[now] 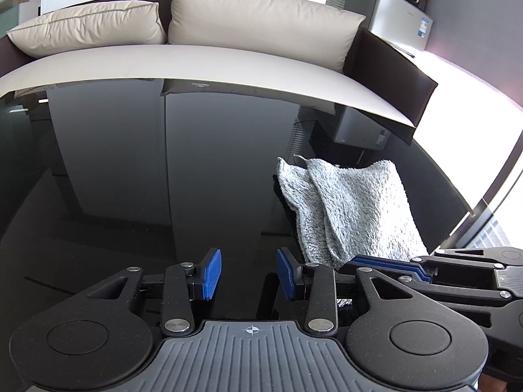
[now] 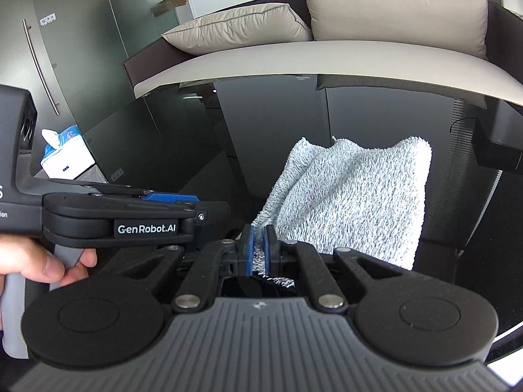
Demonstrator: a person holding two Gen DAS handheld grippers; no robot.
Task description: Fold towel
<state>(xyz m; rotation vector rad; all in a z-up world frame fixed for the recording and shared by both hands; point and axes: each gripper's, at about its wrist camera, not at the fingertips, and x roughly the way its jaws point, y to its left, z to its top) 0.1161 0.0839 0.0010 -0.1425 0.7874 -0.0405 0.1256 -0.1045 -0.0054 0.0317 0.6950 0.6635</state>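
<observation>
A grey-white fluffy towel (image 1: 353,209) lies folded and bunched on the glossy black table (image 1: 163,179). It also shows in the right wrist view (image 2: 353,202). My left gripper (image 1: 249,274) is open and empty, just left of the towel's near corner, above the table. My right gripper (image 2: 260,245) is shut on the towel's near edge, with fabric pinched between its blue pads. In the left wrist view the right gripper (image 1: 385,263) comes in from the right at the towel's near corner. In the right wrist view the left gripper (image 2: 170,197) shows side-on to the left.
A sofa with beige cushions (image 1: 255,19) runs behind the table's far edge. A tissue box (image 2: 67,155) stands at the far left. A grey printer (image 1: 398,16) stands at the back right. The table's right edge (image 1: 464,196) curves near the towel.
</observation>
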